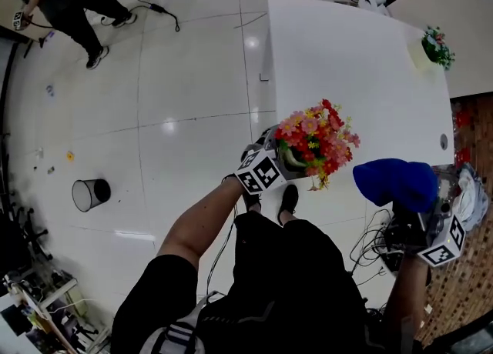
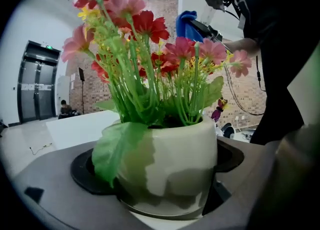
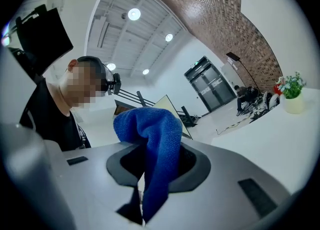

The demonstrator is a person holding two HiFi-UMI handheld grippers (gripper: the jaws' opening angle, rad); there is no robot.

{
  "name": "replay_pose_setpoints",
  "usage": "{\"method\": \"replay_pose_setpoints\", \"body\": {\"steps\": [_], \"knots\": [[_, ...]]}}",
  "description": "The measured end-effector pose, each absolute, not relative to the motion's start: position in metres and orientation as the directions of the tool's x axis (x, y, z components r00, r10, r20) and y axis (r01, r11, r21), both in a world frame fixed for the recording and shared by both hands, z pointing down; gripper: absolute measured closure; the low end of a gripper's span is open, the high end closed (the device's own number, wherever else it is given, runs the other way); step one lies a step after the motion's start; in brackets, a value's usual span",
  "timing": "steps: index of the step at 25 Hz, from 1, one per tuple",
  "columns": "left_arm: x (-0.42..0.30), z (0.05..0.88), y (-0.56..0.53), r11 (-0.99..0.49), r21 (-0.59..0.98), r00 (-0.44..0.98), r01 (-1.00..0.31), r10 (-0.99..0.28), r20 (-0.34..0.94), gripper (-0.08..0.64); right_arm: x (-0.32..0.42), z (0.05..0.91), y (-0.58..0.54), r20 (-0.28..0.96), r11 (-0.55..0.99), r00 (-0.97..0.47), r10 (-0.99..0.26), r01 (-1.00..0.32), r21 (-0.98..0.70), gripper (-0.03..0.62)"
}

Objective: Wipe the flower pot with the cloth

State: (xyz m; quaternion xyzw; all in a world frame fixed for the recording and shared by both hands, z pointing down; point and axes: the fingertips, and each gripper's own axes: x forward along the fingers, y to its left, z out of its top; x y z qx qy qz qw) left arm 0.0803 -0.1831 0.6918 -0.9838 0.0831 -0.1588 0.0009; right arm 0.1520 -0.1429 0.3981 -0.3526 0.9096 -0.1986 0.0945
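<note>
**A:** Where is the pot being kept?

**B:** The left gripper (image 1: 271, 161) is clamping the round white-and-green ceramic flower pot (image 2: 172, 156) between its jaws. It is holding the pot in the air in front of the person, off the near edge of the white rectangular table (image 1: 347, 60).

**A:** And the other one?

**B:** The right gripper (image 1: 420, 210) is pinching the fluffy blue cloth (image 3: 152, 139). Its jaws are closing on the folds, and a bunch of the cloth is bulging out past them.

**A:** How are the two lying to each other?

**B:** The cloth is hanging to the pot's right, near it but apart. The pot's long axis is leaning that way, so the red and pink artificial flowers (image 1: 317, 138) are standing between the cloth and the glazed wall. By the look of it, the right gripper is going to have to come in below the blooms, at the pot's side.
</note>
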Motion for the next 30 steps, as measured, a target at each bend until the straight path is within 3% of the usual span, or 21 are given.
{"method": "replay_pose_setpoints", "body": {"steps": [9, 25, 26, 30], "knots": [[0.081, 0.697, -0.179, -0.989, -0.056, 0.935, -0.138, -0.149, 0.321, -0.003, 0.158, 0.41, -0.127, -0.03, 0.597, -0.662, -0.749, -0.655, -0.463, 0.502], [0.086, 0.706, -0.18, -0.99, -0.096, 0.911, -0.101, -0.131, 0.39, -0.006, 0.139, 0.405, -0.126, -0.024, 0.597, -0.662, -0.749, -0.658, -0.459, 0.502], [0.083, 0.706, -0.18, -0.99, -0.094, 0.913, -0.102, -0.131, 0.385, -0.034, 0.138, 0.403, -0.126, -0.026, 0.596, -0.66, -0.751, -0.661, -0.457, 0.502], [0.062, 0.707, -0.186, -0.986, -0.049, 0.914, -0.158, -0.165, 0.371, -0.038, 0.142, 0.396, -0.12, -0.034, 0.591, -0.648, -0.761, -0.671, -0.448, 0.502]]}}
